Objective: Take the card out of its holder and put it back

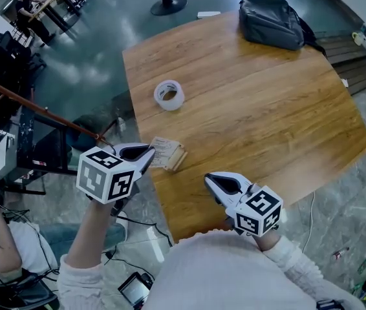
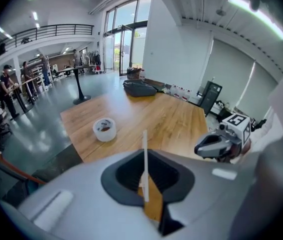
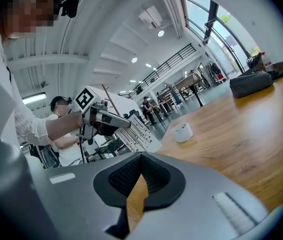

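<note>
At the near-left corner of the worktop [image 1: 254, 102], my left gripper [image 1: 148, 152] has its jaws pinched on the white card [image 1: 163, 151], which meets the small wooden holder [image 1: 179, 158]. Whether the card's lower edge sits in the slot or just clear of it, I cannot tell from here. My right gripper [image 1: 209, 180] hangs nearby over the front edge, jaws together on nothing. To do this well, I judge the card should travel straight along the slot, untwisted, with the right jaws steadying the light holder so it does not slide or tip.
</note>
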The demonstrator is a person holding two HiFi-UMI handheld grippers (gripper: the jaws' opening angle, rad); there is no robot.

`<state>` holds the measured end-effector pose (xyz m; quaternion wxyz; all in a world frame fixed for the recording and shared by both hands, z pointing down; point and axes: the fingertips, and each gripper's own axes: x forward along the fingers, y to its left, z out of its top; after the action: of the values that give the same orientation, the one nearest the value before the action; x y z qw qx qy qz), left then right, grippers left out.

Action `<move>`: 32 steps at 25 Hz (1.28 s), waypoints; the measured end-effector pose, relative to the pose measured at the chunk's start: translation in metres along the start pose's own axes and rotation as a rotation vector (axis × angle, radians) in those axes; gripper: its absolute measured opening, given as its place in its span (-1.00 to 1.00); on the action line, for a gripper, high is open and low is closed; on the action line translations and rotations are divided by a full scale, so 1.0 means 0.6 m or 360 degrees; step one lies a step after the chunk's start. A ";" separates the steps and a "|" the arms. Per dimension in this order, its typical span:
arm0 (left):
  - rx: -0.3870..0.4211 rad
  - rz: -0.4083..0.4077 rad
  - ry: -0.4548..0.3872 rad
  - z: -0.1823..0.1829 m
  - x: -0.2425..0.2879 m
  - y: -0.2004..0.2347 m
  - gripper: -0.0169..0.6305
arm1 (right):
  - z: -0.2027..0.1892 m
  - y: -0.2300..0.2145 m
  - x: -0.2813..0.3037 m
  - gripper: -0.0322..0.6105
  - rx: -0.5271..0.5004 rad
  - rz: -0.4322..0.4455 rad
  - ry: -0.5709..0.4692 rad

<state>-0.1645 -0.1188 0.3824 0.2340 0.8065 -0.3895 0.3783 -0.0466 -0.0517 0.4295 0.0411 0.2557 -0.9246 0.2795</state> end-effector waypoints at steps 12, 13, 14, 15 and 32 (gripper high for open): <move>-0.0033 -0.0037 0.0020 -0.004 0.007 0.003 -0.89 | -0.002 -0.001 -0.005 -0.91 0.0023 -0.0013 0.0003; -0.0034 -0.0040 0.0024 -0.005 0.009 0.004 -0.89 | -0.003 -0.002 -0.005 -0.91 0.0026 -0.0014 0.0004; -0.0035 -0.0041 0.0029 -0.007 0.012 0.004 -0.89 | -0.005 -0.004 -0.005 -0.91 0.0029 -0.0015 0.0007; -0.0036 -0.0041 0.0034 -0.008 0.015 0.006 -0.89 | -0.006 -0.006 -0.004 -0.91 0.0032 -0.0016 0.0009; -0.0056 -0.0066 0.0107 -0.022 0.046 0.032 -0.89 | -0.019 -0.026 0.022 -0.91 0.0102 0.0007 0.0066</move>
<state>-0.1745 -0.1335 0.4139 0.2690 0.7970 -0.3713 0.3933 -0.0511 -0.0627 0.4496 0.0513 0.2491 -0.9147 0.3142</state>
